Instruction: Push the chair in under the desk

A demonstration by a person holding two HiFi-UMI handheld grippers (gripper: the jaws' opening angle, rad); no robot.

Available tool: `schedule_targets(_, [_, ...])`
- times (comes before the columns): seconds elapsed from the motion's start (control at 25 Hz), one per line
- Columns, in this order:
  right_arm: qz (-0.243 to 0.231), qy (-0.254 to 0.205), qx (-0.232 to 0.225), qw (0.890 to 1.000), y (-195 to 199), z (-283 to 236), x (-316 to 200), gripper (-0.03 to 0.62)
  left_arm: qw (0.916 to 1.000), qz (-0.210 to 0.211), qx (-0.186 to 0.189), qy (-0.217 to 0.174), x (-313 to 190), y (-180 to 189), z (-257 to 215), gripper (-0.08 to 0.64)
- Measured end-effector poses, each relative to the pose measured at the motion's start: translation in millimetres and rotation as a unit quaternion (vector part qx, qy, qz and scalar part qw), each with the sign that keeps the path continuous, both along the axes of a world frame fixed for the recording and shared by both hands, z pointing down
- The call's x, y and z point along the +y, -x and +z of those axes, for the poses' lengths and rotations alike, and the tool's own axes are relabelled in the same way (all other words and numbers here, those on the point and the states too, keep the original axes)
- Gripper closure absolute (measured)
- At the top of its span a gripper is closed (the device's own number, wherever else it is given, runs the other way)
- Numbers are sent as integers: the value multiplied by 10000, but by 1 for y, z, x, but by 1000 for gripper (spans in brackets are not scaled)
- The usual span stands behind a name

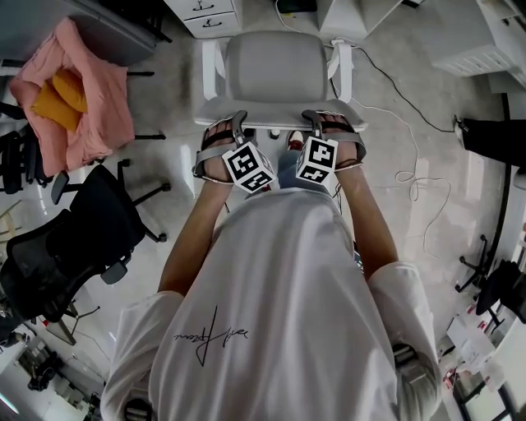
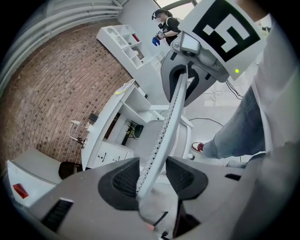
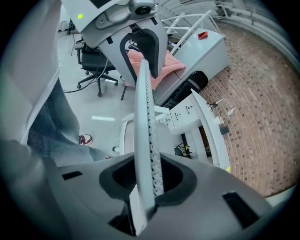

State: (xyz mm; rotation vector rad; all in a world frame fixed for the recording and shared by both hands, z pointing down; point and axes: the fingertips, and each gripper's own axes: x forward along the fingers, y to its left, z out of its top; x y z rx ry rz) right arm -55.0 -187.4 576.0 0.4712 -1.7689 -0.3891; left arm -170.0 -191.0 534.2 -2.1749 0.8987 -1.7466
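Both claws are on the chair (image 1: 275,70) right now, planted on the top rim of its backrest (image 1: 279,109). The left claw (image 1: 239,117) sits a little left of the rim's middle and the right claw (image 1: 314,117) a little right of it. They are level with each other, so neither hand is nearer.

The left one has the mesh-edged rim running slantwise between its jaws, and as far as I can judge both pads bear on it, so it is clamped. The right one is plainer: the rim fills the gap between its pads, so it is clamped too.

Here's what the push turns on. The chair lies straight ahead of the claws, between the person and the white worktop (image 2: 110,117). The backrest's long axis runs side to side, square across the line of travel. The seat faces the kneehole (image 2: 131,129), its front edge near the worktop, but most of the chair looks to be out in the open (so I'd say the job is mostly ahead).

As for what's stowed, the drawer unit (image 1: 205,16) stands just left of the opening, with its drawers shut and their contents unseen. The kneehole holds cables and a dark box at the back. An uneven shove could, I reckon, swing the left armrest (image 1: 211,70) towards that unit.
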Motion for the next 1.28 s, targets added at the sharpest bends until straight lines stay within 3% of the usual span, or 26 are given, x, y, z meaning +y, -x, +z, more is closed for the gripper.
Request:
schedule_targets(0.64, [226,246,23,9994,-30,7,-45,483,9998,196,-54,66,-45,-28,0,394])
schedule_targets(1.28, [143,44,186,9997,-64,7,-95,474,9999,95,-27,120,-81,-57,0,400])
